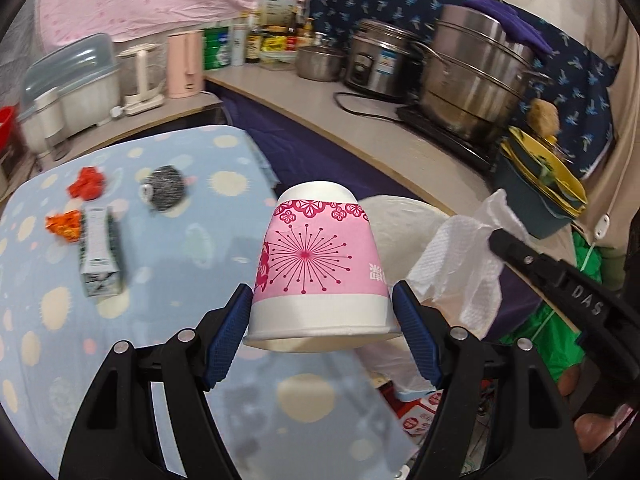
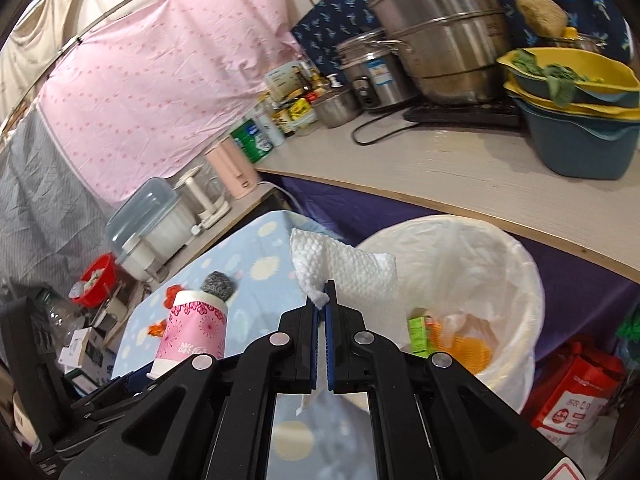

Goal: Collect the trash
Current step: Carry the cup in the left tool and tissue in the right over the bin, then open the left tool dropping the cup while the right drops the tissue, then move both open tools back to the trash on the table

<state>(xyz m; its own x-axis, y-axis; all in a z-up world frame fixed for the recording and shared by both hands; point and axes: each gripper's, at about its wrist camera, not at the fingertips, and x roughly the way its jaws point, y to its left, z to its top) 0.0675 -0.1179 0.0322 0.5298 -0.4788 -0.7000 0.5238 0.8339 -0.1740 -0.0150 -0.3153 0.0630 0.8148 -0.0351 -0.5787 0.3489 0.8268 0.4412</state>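
My left gripper (image 1: 322, 304) is shut on a pink and white paper cup (image 1: 316, 268), held upside down above the blue dotted table (image 1: 168, 280). The same cup (image 2: 196, 326) appears at the lower left of the right wrist view. My right gripper (image 2: 326, 298) is shut on a white paper towel (image 2: 348, 268), also seen at the right of the left wrist view as a paper towel (image 1: 460, 264). A bin lined with a white bag (image 2: 496, 264) stands beside the table, holding an orange piece (image 2: 464, 344) and a green box (image 2: 418, 330). On the table lie a red wrapper (image 1: 86, 184), an orange wrapper (image 1: 64, 224), a small carton (image 1: 100, 256) and a steel scourer (image 1: 164, 188).
A counter (image 1: 320, 120) runs behind, with a large steel pot (image 1: 476, 76), a rice cooker (image 1: 380, 60), bottles, and stacked yellow and blue basins (image 2: 580, 120). A pink kettle (image 1: 184, 64) and a dish box (image 1: 68, 88) stand on the left. A red bag (image 2: 576, 396) sits on the floor.
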